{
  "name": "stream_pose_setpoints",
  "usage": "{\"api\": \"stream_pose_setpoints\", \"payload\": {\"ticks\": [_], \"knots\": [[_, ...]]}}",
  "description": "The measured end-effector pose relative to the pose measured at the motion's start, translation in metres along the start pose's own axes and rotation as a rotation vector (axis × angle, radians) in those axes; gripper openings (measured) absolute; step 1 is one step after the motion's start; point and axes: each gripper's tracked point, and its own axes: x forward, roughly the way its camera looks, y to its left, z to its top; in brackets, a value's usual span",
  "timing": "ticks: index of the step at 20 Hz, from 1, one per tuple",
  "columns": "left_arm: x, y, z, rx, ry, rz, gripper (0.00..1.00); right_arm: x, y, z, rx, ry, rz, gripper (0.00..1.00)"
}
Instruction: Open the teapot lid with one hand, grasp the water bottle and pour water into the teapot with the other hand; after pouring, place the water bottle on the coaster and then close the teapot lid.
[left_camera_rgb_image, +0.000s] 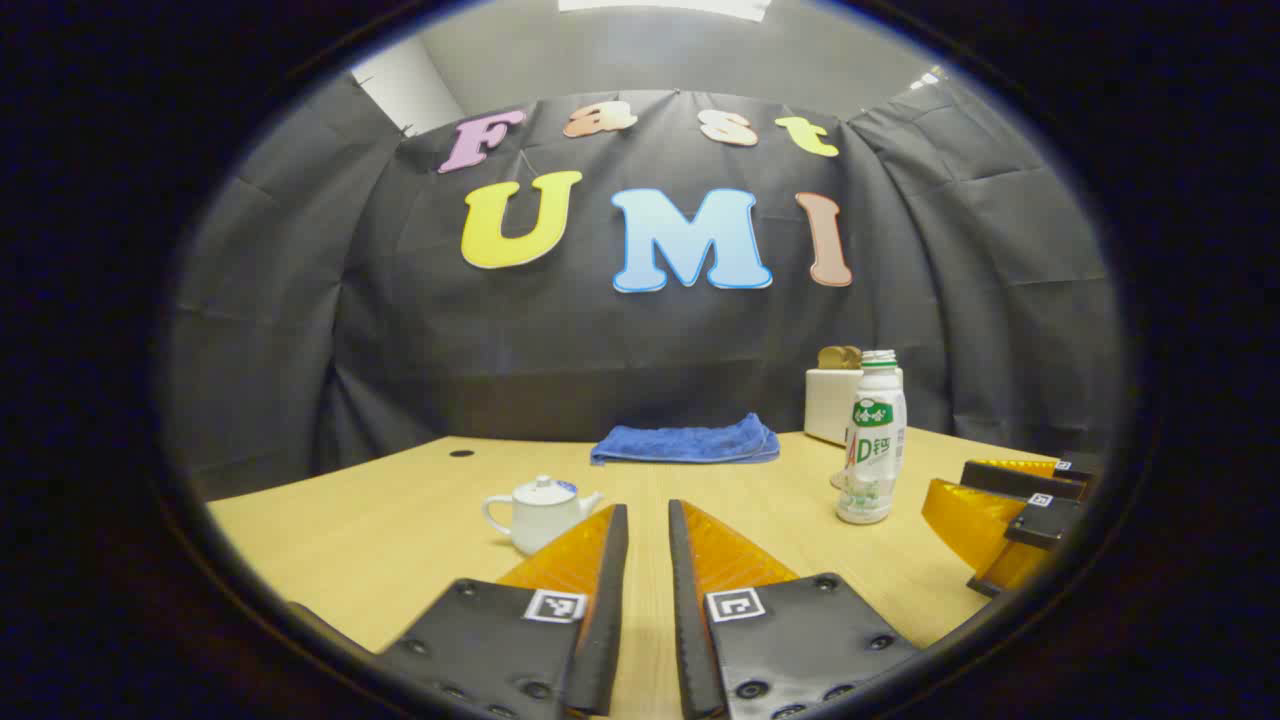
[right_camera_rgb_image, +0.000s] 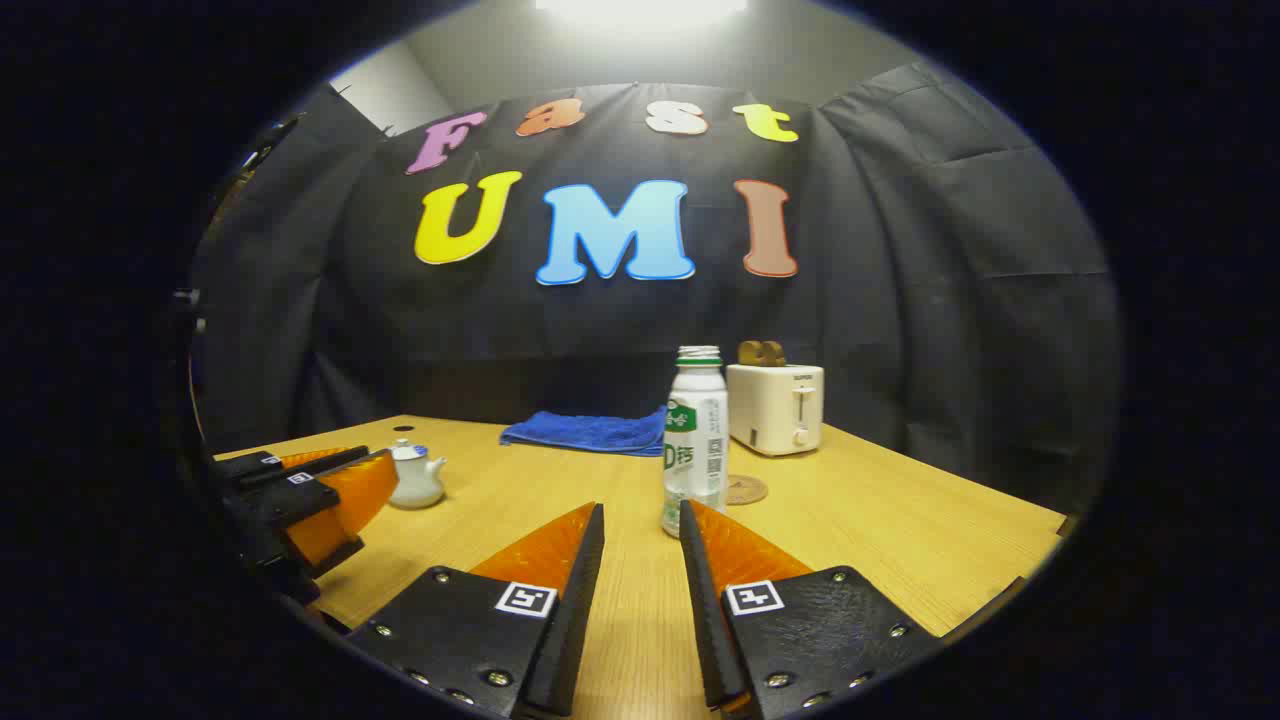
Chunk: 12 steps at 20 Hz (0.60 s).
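The wooden table (left_camera_rgb_image: 400, 540) carries everything, and places here are given from the water bottle (right_camera_rgb_image: 696, 440), which stands upright near the table's middle, uncapped; its opaque label hides most of any contents.

Behind the bottle, toward the wall, sits a cream toaster (right_camera_rgb_image: 775, 408) with two brown slices (right_camera_rgb_image: 760, 352) standing in its slots. Also behind the bottle, to its left in the right gripper view, lies a folded blue towel (right_camera_rgb_image: 590, 432).

The left gripper (left_camera_rgb_image: 648, 520) and the right gripper (right_camera_rgb_image: 642, 520) both hang above the table with fingers a narrow gap apart, holding nothing; the right one points at the bottle's base.

The white teapot (left_camera_rgb_image: 540, 512) stands well left of the bottle, lid (left_camera_rgb_image: 541, 490) seated on it, contents hidden.

The round coaster (right_camera_rgb_image: 745, 489) lies just beside the bottle, bare, between it and the toaster.
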Motion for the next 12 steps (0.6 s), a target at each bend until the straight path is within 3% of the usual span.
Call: {"api": "stream_pose_setpoints", "payload": {"ticks": [2,4,6,8,10,12], "knots": [[-0.0056,0.0001,-0.0065,0.001,-0.003,0.008,0.18,-0.0027,0.0015,0.0013,-0.001,0.003,0.026,0.47],[-0.0075,0.0003,-0.0067,0.000,-0.001,0.014,0.12,-0.0017,-0.0020,0.0019,0.000,0.001,0.027,0.47],[-0.0046,0.0077,-0.0076,-0.002,0.001,0.045,0.18,-0.0025,-0.0011,0.0005,0.000,0.002,0.028,0.47],[-0.0066,0.0051,-0.0084,0.000,0.001,0.048,0.51,-0.0015,-0.0023,-0.0001,0.000,0.003,0.025,0.47],[-0.0084,0.0048,-0.0065,0.000,0.000,0.047,0.53,-0.0009,-0.0009,0.0007,0.000,0.002,0.035,0.47],[-0.0082,0.0058,-0.0063,0.000,-0.001,0.046,0.77,-0.0011,-0.0033,0.0003,0.000,-0.005,0.024,0.47]]}}
